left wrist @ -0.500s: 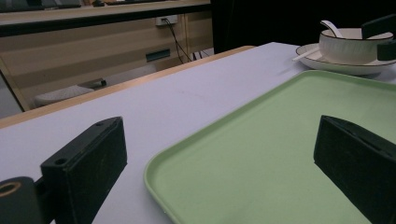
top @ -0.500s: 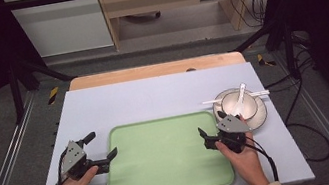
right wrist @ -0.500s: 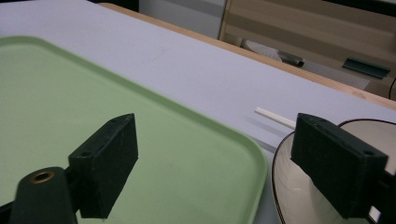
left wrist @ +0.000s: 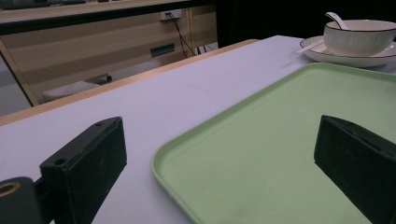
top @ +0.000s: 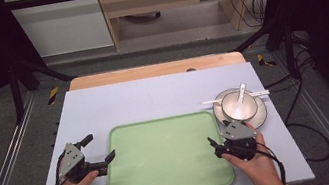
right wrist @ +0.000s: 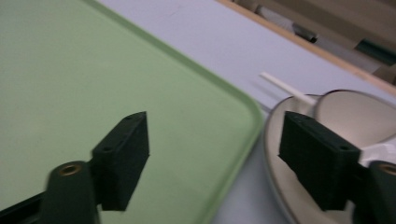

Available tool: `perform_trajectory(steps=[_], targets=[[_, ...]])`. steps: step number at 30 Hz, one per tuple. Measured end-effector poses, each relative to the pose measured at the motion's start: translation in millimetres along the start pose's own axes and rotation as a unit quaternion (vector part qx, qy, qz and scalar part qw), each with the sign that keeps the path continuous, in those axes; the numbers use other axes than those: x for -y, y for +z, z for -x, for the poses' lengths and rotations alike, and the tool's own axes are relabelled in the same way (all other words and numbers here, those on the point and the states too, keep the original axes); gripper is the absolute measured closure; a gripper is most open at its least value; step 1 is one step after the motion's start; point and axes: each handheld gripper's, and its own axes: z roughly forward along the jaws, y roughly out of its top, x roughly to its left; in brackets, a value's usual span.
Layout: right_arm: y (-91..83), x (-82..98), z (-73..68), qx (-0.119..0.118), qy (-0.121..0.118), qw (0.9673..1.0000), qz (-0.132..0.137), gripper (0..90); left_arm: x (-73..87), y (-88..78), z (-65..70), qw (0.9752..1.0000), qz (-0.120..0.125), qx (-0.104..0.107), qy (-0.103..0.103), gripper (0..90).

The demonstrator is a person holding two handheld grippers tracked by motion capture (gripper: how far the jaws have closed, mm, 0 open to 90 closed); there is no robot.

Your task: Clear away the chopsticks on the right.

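A pale green tray point(top: 157, 122) lies flat at the table's near middle. My left gripper point(top: 99, 148) is at the tray's left edge, open. In the left gripper view point(left wrist: 224, 158) one jaw is over the table and the other over the tray point(left wrist: 280, 140), with nothing between them but the rim. My right gripper point(top: 219, 134) is at the tray's right edge, open. In the right gripper view point(right wrist: 219, 158) it straddles the tray's rim point(right wrist: 243, 107), with one jaw over the plate point(right wrist: 275, 186). A white bowl point(top: 239, 105) with a spoon point(top: 241, 92) stands on that plate point(top: 260, 118).
White chopsticks point(top: 214, 101) rest across the plate's far rim. The lavender table mat point(top: 152, 94) stretches bare beyond the tray to a wooden edge point(top: 149, 71). Cables point(top: 306, 134) hang off the table's right side. Dark frame posts stand at both far corners.
The right gripper has drifted slightly toward the table's near edge. The left gripper has kept its place. Tray, bowl and plate have not moved.
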Motion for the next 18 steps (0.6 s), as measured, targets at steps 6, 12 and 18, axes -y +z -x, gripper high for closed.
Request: perform_trajectory(steps=[6,12,18], targets=[[-42.0,-13.0,40.8,0.042,-0.025,0.9988,0.003,58.2,-0.6,-0.7,0.9,1.0000,-0.003,-0.003,0.002,2.8],[-53.8,-16.5,113.6,0.069,0.035,0.9969,-0.017,84.7,-1.3,-1.1,2.0,0.9999,-0.005,-0.009,0.005,3.6],[-27.9,-10.4,181.5,0.093,0.076,0.9918,-0.042,90.0,-0.8,0.0,2.5,1.0000,-0.008,-0.004,0.004,3.8]])
